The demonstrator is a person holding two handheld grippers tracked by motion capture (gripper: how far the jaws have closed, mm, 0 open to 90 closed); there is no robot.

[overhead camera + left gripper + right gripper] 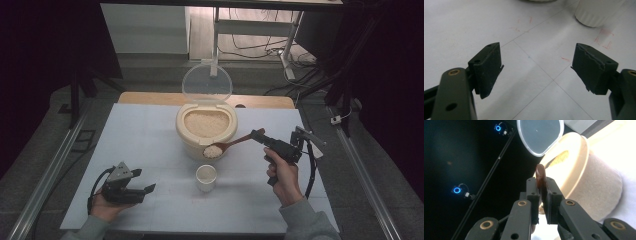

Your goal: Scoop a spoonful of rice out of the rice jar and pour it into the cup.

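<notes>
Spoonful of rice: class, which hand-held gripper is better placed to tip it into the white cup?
Right. The right hand-held gripper already clamps the wooden spoon, loaded above the white cup; the left hand-held gripper is open and empty.

A white board point(150, 150) covers most of the high view's middle and lower part; a strip of wooden tabletop point(150, 98) shows along its far edge; a metal rail point(50, 170) runs down the left of the frame and another rail point(365, 170) down the right. At the upper centre stand a white panel point(145, 27) and a white table frame point(255, 25), with dark cables point(260, 47) lying on the floor below it. In the left gripper view, thin grid lines point(536, 66) cross the board; red pen marks point(605, 41) sit at the upper right. In the right gripper view, a blue ring light point(456, 190) glows at the left and a second ring light point(498, 128) at the top, beside a slanted dark pole point(489, 175).
</notes>
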